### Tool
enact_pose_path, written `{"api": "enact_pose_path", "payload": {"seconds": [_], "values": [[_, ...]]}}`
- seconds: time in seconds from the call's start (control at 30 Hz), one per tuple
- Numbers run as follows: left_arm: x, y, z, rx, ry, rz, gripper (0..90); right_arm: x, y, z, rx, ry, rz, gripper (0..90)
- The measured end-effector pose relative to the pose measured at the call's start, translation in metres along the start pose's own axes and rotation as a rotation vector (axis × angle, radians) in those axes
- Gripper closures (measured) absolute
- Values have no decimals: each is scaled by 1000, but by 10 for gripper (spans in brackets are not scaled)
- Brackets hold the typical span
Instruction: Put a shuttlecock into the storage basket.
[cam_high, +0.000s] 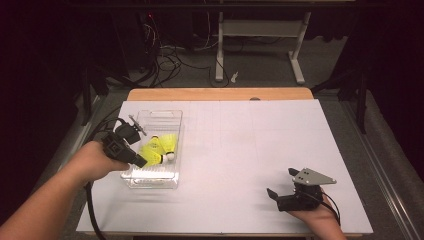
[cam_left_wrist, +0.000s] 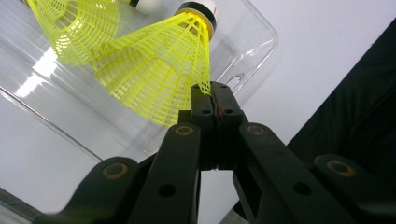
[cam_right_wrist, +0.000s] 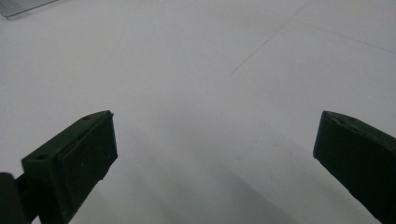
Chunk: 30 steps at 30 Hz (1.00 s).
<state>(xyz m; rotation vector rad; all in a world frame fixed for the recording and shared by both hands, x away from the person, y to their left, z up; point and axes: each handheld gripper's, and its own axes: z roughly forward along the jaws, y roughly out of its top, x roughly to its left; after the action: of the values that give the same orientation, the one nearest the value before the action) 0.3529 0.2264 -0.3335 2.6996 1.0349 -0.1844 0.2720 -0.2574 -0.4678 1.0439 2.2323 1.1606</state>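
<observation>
Left claw (cam_left_wrist: 214, 100) pinching a yellow shuttlecock (cam_left_wrist: 161, 70) by its skirt rim over the clear bin (cam_high: 172, 145), cork end pointing away into it; right claw (cam_high: 282, 186) gaping, idle, well right of bin.

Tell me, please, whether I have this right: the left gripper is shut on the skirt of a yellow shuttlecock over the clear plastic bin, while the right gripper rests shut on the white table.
Not quite. The right gripper is open: the right gripper view shows its jaws standing wide apart over the white table. The rest holds: the left gripper is shut on the skirt of a yellow shuttlecock over the clear plastic bin.
</observation>
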Motion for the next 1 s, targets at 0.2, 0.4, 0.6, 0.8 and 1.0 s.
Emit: {"api": "enact_pose_path", "payload": {"seconds": [0.2,0.4,0.6,0.8,1.0], "values": [[6,-4,11,20,-2,-17,897,0,0,1,2,4,0,2],[10,-9,19,32,-16,-20,897,0,-1,1,5,5,-3,2],[13,-12,28,43,-19,-26,897,0,-1,1,5,6,-7,2],[16,-14,37,51,-13,-28,897,1,-1,2,9,6,-2,2],[19,-15,41,49,-23,-37,898,1,-1,2,10,6,-1,2]]}}
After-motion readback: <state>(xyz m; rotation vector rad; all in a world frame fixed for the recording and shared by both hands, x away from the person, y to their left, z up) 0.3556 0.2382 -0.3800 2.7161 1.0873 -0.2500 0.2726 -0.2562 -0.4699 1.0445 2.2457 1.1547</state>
